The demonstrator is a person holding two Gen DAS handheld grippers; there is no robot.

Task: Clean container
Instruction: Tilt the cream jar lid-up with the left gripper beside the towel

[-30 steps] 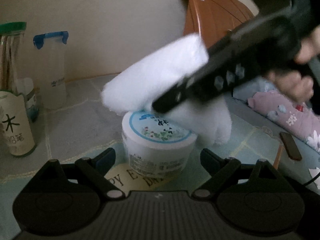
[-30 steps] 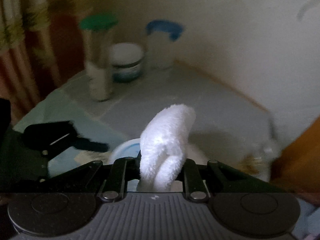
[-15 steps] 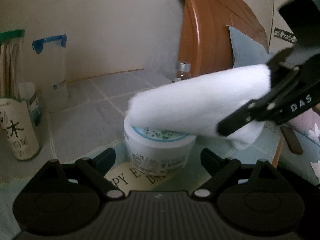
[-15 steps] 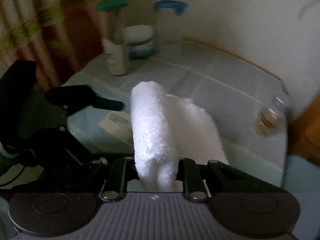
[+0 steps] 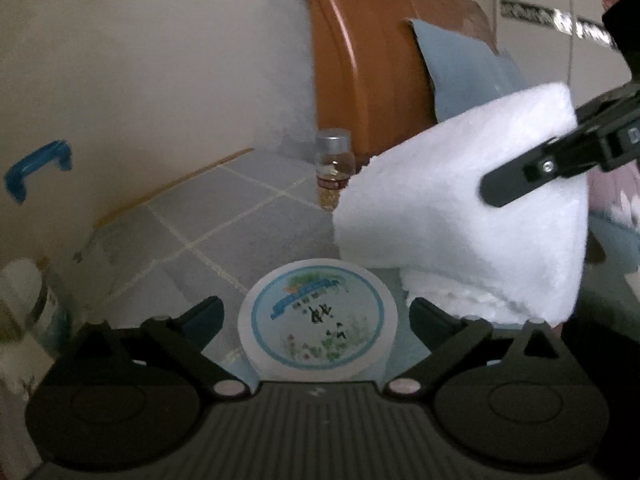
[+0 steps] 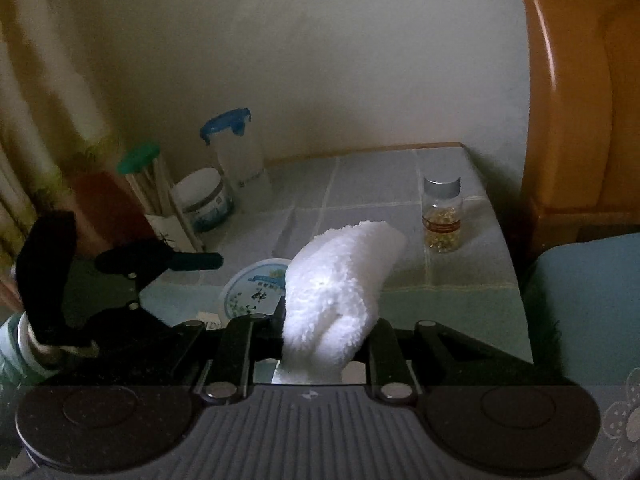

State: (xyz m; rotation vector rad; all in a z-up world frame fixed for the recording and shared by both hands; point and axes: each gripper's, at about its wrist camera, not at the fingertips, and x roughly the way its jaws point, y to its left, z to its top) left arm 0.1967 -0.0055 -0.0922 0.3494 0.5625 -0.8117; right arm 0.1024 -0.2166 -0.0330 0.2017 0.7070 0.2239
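So the right gripper (image 6: 320, 332) is clamped hard on a folded white towel (image 6: 340, 280), which sticks up out of the pinch and hangs off to the side of the container (image 5: 318, 320), not on the lid. The left gripper (image 5: 316, 312) has the round white tub sitting right between its fingers (image 5: 200, 312), but the jaws are opening and the pads look clear of its sides. My guess: the lid wipe is mostly done, or it's a pause between passes. Can't tell if the sides got cleaned; that and setting the towel down seem left.
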